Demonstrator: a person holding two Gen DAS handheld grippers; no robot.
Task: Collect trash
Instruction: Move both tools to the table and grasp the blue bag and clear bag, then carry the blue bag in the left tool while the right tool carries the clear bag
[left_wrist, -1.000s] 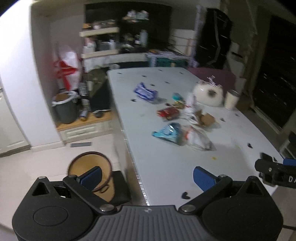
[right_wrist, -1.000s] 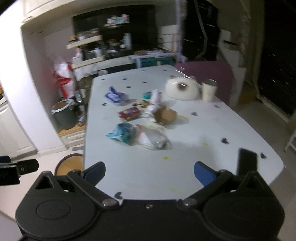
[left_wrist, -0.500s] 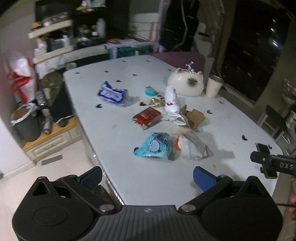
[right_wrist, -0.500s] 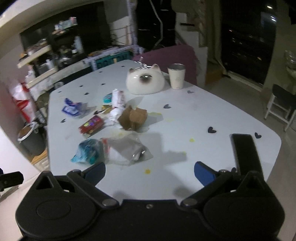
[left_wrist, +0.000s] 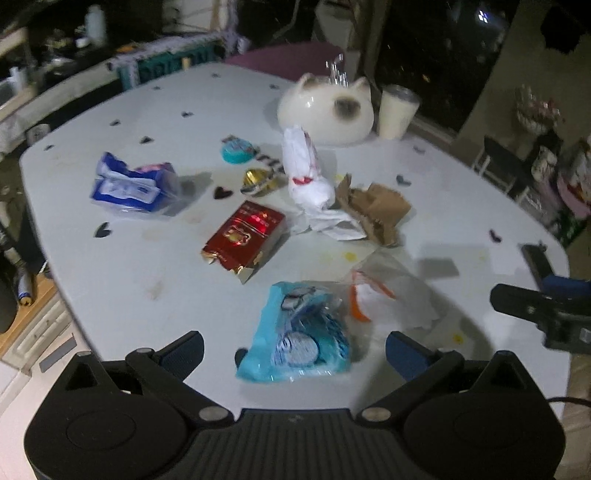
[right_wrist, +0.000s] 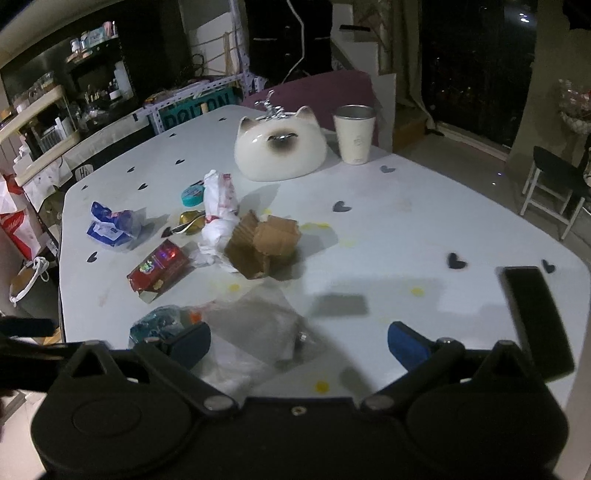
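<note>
Trash lies on the white table (left_wrist: 147, 280): a light blue wrapper (left_wrist: 295, 336), a clear plastic bag (left_wrist: 391, 295), a red packet (left_wrist: 247, 232), a blue-white pack (left_wrist: 133, 184), a white knotted bag (left_wrist: 306, 173) and torn brown cardboard (left_wrist: 376, 210). My left gripper (left_wrist: 293, 350) is open and empty, its jaws on either side of the light blue wrapper. My right gripper (right_wrist: 299, 341) is open and empty, low over the clear plastic bag (right_wrist: 255, 325). The cardboard (right_wrist: 264, 242) and the red packet (right_wrist: 159, 267) lie beyond it.
A white cat-shaped ceramic dish (right_wrist: 280, 147) and a cream cup (right_wrist: 354, 134) stand at the far side of the table. A teal round lid (left_wrist: 236, 149) and a gold wrapper (left_wrist: 256, 181) lie mid-table. A black stool (right_wrist: 557, 184) stands right of the table.
Both grippers have moved forward and lower over the table, from its near edge toward the trash. The left view has swung right, away from the floor bin. Both stay open.
</note>
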